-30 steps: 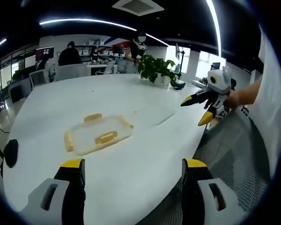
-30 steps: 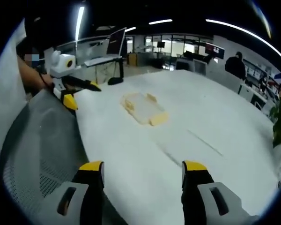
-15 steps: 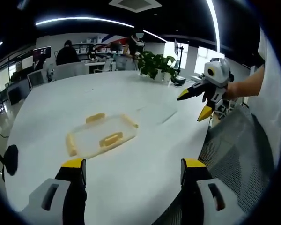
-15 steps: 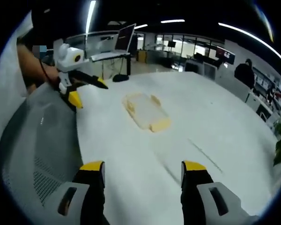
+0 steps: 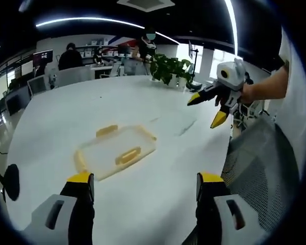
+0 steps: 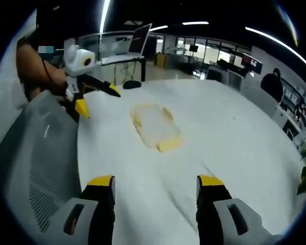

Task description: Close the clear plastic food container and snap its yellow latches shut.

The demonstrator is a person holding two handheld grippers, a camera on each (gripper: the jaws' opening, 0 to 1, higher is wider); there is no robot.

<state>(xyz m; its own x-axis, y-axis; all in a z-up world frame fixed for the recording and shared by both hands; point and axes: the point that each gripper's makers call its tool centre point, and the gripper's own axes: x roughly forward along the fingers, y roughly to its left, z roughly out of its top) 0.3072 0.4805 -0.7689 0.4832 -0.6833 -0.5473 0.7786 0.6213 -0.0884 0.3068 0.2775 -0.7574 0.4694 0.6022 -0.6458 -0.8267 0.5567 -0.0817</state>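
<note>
Closer now: both views have crept in toward the food container (image 5: 116, 151) since a second ago, and it sits a touch larger in each, while the container itself looks unmoved on the white table (image 5: 56, 112). Left gripper (image 5: 140, 189) hangs low over the near edge of the table, jaws spread wide, nothing between them. Right gripper (image 6: 155, 191) is the same story, jaws wide apart and empty, well short of the container (image 6: 153, 126). In the left gripper view the right gripper floats off to the right above a mesh chair (image 5: 255, 168), well apart from the container.

The container lies flat, out in the middle of the table, yellow latches (image 5: 128, 155) showing along its edges. It reads as thin, clear plastic: light, a bit springy, likely to skate on the smooth tabletop if pushed from one side. My call is to pin it down with one gripper and press each latch by its yellow tab with the other.

Hard to tell from here whether the lid is on or off; the clear plastic washes out against the white surface, and which latches are already snapped I cannot make out.
</note>
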